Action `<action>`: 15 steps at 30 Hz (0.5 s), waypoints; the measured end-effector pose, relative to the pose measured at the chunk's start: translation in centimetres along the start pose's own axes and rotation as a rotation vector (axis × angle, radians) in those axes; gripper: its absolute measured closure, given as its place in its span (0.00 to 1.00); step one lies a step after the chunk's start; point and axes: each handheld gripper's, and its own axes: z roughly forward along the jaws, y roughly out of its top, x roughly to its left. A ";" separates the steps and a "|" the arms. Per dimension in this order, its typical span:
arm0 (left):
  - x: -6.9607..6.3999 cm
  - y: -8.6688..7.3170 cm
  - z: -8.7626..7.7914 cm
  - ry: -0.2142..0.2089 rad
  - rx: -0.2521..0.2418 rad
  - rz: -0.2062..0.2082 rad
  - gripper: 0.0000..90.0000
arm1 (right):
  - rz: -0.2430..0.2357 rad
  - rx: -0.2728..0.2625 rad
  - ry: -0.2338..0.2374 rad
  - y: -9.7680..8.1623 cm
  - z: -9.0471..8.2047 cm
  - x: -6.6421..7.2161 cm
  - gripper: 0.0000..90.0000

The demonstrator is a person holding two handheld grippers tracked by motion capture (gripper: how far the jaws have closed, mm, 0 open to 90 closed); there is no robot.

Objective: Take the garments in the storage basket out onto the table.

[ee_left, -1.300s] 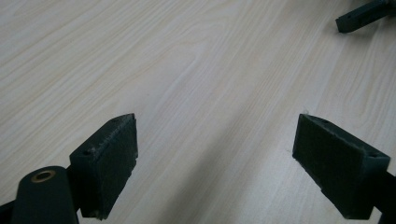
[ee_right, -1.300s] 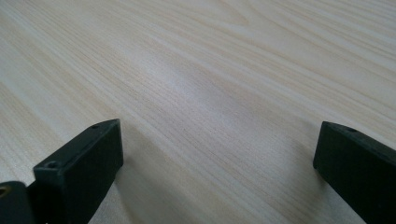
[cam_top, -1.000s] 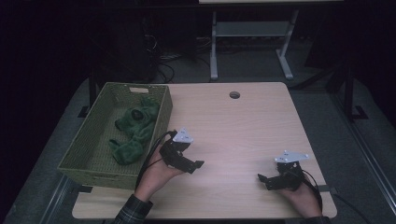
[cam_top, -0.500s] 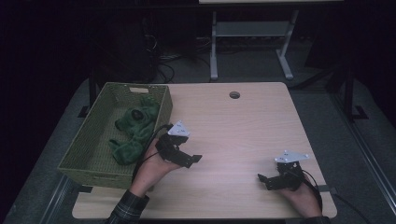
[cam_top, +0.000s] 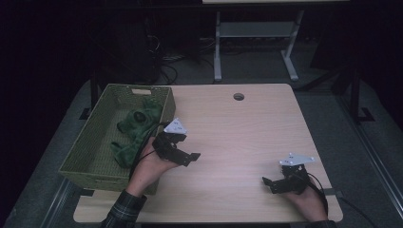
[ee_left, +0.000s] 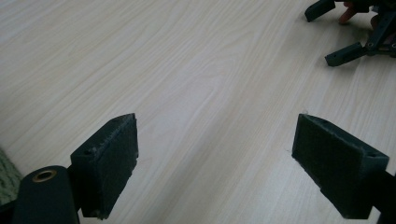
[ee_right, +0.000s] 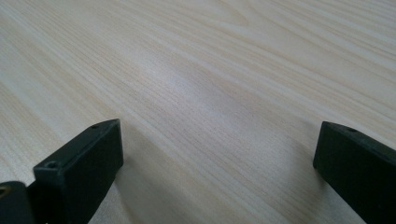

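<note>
We hold the left gripper (cam_top: 183,156) just beside the basket (cam_top: 95,142), jaws wide and empty over the bench (cam_top: 247,133). The green cloth (cam_top: 135,124) lies inside the basket. The right gripper (cam_top: 273,183) rests near the bench's front edge, jaws wide. We risk snagging the basket's wall when reaching in and dragging it.

Pale wooden table (cam_top: 237,137), green basket (cam_top: 90,156)

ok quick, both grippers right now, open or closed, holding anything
Left gripper: open, holding nothing, beside the basket.
Right gripper: open, holding nothing, over the table.
</note>
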 end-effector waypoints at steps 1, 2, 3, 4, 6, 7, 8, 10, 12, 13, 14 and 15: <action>0.1 0.0 -0.1 0.001 0.001 0.003 0.15 | 0.000 0.000 0.000 0.0 0.0 0.0 0.01; 0.2 0.0 -0.2 0.000 -0.001 -0.002 0.15 | 0.000 0.000 0.000 0.0 0.0 0.0 0.01; 0.3 0.0 -0.2 0.002 -0.002 0.000 0.15 | 0.000 0.000 0.000 0.0 0.0 0.0 0.01; 0.3 0.0 -0.4 0.006 -0.002 0.001 0.15 | 0.000 0.000 0.000 0.0 0.0 0.0 0.01; 0.5 0.0 -0.6 0.013 -0.008 -0.001 0.15 | 0.000 0.000 0.000 0.0 0.0 0.0 0.01; 0.6 0.0 -0.8 0.018 -0.008 0.002 0.15 | 0.000 0.000 0.000 0.0 0.0 0.0 0.01; 0.7 0.0 -1.0 0.023 -0.009 0.002 0.15 | 0.000 0.000 0.000 0.0 0.0 0.0 0.01; 0.9 0.0 -1.3 0.032 -0.014 0.001 0.15 | 0.000 0.000 0.000 0.0 0.0 0.0 0.01; 1.2 0.0 -1.6 0.041 -0.015 -0.008 0.15 | 0.000 0.000 0.000 0.0 0.0 0.0 0.01; 1.4 0.0 -1.8 0.047 -0.020 -0.012 0.15 | 0.000 0.000 0.000 0.0 0.0 0.0 0.01; 1.5 0.0 -1.9 0.050 -0.017 -0.008 0.15 | 0.000 0.000 0.000 0.0 0.0 0.0 0.01; 1.6 0.0 -2.0 0.051 -0.021 -0.013 0.15 | 0.000 0.000 0.000 0.0 0.0 0.0 0.01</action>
